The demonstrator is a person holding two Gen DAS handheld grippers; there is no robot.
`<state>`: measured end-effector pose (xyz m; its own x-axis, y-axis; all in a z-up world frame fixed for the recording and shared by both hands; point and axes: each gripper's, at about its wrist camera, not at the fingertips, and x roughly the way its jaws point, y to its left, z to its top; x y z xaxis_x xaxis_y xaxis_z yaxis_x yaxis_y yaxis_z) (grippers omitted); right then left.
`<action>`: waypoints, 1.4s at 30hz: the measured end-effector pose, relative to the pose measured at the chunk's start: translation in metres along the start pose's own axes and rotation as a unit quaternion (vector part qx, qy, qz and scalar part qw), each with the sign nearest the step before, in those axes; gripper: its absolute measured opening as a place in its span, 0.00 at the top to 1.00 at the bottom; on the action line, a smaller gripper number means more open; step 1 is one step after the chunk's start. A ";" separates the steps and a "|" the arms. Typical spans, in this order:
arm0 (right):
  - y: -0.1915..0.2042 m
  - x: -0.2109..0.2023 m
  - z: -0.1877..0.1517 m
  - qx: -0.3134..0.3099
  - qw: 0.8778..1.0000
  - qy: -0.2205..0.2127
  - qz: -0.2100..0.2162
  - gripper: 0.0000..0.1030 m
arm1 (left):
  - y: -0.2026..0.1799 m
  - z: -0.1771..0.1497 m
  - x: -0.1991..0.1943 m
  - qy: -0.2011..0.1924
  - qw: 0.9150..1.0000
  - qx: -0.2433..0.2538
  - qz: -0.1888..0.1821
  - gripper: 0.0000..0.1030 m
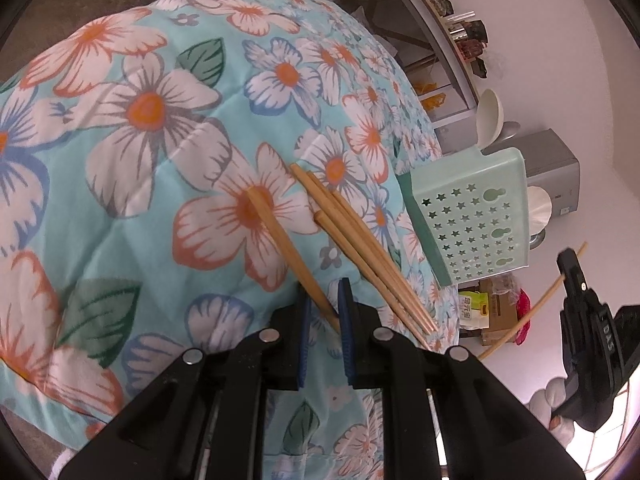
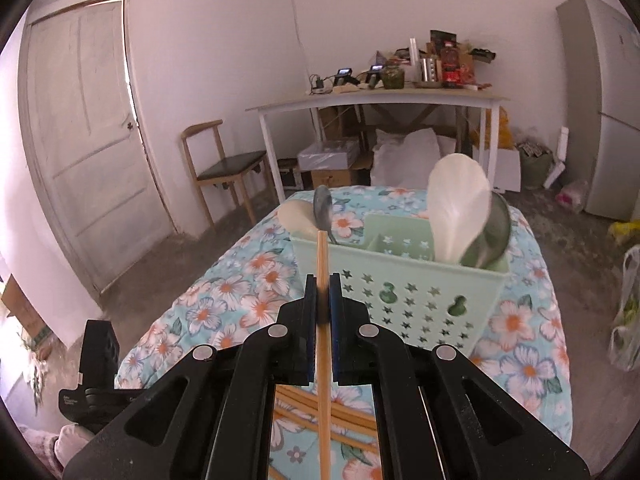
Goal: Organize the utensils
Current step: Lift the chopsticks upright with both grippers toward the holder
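Observation:
In the left wrist view, my left gripper (image 1: 325, 294) is shut on the near end of a wooden chopstick (image 1: 276, 232), which crosses its blue pads at a slant, far end on the floral cloth (image 1: 140, 200). Several more chopsticks (image 1: 360, 244) lie just to its right. The mint green utensil caddy (image 1: 472, 220) stands beyond them. My right gripper (image 2: 323, 280) is shut on another chopstick (image 2: 322, 248), held above the table with its tip up in front of the caddy (image 2: 400, 296). The caddy holds a white spoon (image 2: 456, 208), a metal spoon (image 2: 494, 232), and another white spoon (image 2: 296, 214) and metal spoon (image 2: 323, 206) at its left end.
The cloth-covered table drops off at its edges to a concrete floor. Behind it stand a white desk (image 2: 376, 100) loaded with clutter, a wooden chair (image 2: 224, 168), boxes, a door (image 2: 88, 128) and a fridge (image 2: 608, 112). The left gripper's body (image 2: 96, 360) shows at lower left.

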<state>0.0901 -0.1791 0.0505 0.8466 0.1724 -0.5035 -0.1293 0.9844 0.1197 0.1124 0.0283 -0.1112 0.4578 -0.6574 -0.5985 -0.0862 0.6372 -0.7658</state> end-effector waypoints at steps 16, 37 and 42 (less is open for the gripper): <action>-0.027 -0.055 -0.010 0.053 0.997 -0.047 0.029 0.96 | -0.056 -0.011 -0.035 -0.078 0.991 0.103 0.024 0.90; -0.052 -0.095 0.000 0.083 0.990 -0.105 0.037 0.96 | -0.149 -0.037 -0.087 -0.160 0.937 0.309 0.023 0.95; -0.054 -0.102 0.002 0.085 0.989 -0.115 0.033 0.96 | -0.162 -0.038 -0.099 -0.176 0.927 0.332 0.018 0.95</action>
<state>0.0116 -0.2495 0.0973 0.9368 0.2045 -0.2840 -0.1164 0.9473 0.2984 0.0473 -0.0249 0.0631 0.7353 -0.5333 -0.4183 0.4025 0.8402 -0.3635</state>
